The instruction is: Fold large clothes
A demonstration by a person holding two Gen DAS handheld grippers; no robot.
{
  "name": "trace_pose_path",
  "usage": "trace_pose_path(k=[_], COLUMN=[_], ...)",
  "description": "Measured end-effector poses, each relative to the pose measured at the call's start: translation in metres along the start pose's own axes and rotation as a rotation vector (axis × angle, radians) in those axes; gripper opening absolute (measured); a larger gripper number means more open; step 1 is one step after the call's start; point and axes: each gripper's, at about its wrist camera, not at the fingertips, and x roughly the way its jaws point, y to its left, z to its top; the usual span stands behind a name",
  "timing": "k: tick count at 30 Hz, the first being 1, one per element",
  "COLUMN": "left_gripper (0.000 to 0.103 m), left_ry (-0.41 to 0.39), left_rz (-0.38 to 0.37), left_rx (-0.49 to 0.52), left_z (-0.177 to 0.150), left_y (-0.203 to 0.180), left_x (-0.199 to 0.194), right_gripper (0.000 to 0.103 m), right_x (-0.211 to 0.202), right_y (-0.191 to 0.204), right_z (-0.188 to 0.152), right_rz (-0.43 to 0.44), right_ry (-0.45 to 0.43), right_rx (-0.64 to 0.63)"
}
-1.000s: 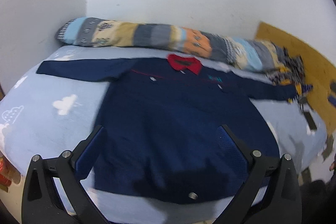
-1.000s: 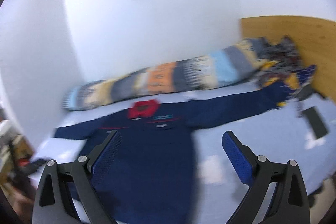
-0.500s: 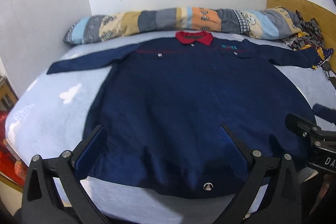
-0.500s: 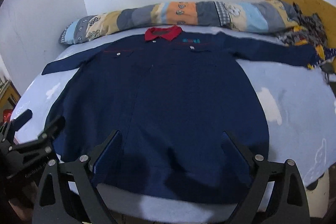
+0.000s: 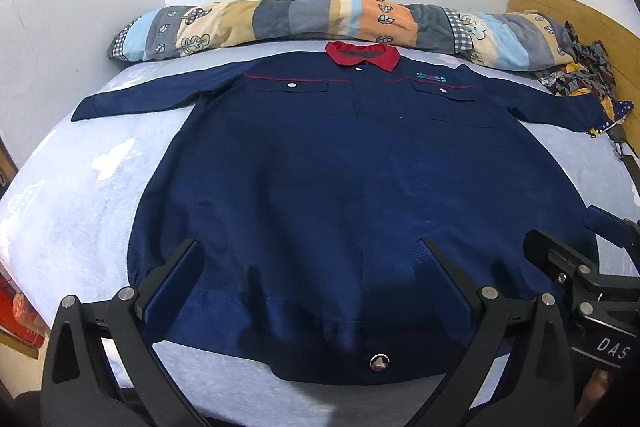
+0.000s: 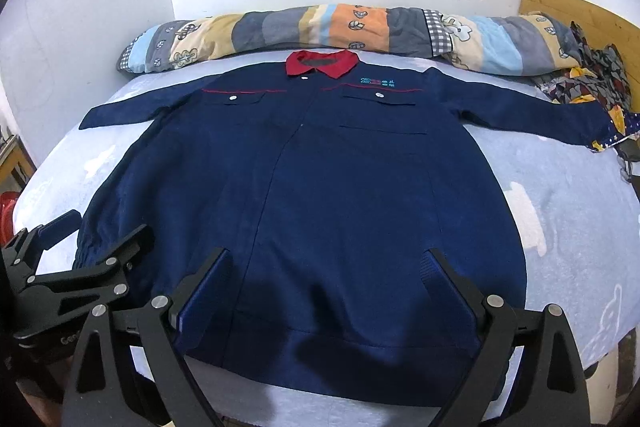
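Both cameras have swung from a blurred, tilted look to a steady one square on the near edge of the light-blue cloud-print bed sheet [image 5: 80,187]. The navy long-sleeved work jacket with red collar [image 5: 360,167] lies flat there, front up, sleeves spread toward the side edges, collar by the striped patchwork bolster [image 5: 320,17]. The left gripper [image 5: 308,267] and right gripper [image 6: 328,273] hover wide open, holding nothing. The cloth looks soft and limp; I would pinch the hem corners. The teal chest embroidery [image 6: 378,81] is unreadable; the other tool shows "DAS".
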Motion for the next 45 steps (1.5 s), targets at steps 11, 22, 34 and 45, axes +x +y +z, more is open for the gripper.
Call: trace_pose_path(k=[11,22,34,45], left_gripper=[0.103,0.103,0.103,0.103], left_ry=[-0.013,-0.014,-0.028,-0.016], left_rz=[0.027,0.020,0.023,0.026], left_rx=[-0.021,-0.010,0.036,0.027], left_z=[0.001,-0.001,-0.002,-0.004], left_y=[0.009,0.007,-0.008,-0.010], left_x=[-0.001,-0.001,-0.004,-0.003], right_gripper=[0.096,0.096,0.096,0.096], right_x=[-0.002,0.000,-0.004,-0.004], right_y=[0.009,0.013,-0.002,-0.002], right_z=[0.004,0.002,-0.002,-0.001], right_rz=[0.016,0.010,-0.002,0.003], right_ry=[0.001,0.015,0.020,0.021], right_rx=[-0.003,-0.007,0.032,0.035])
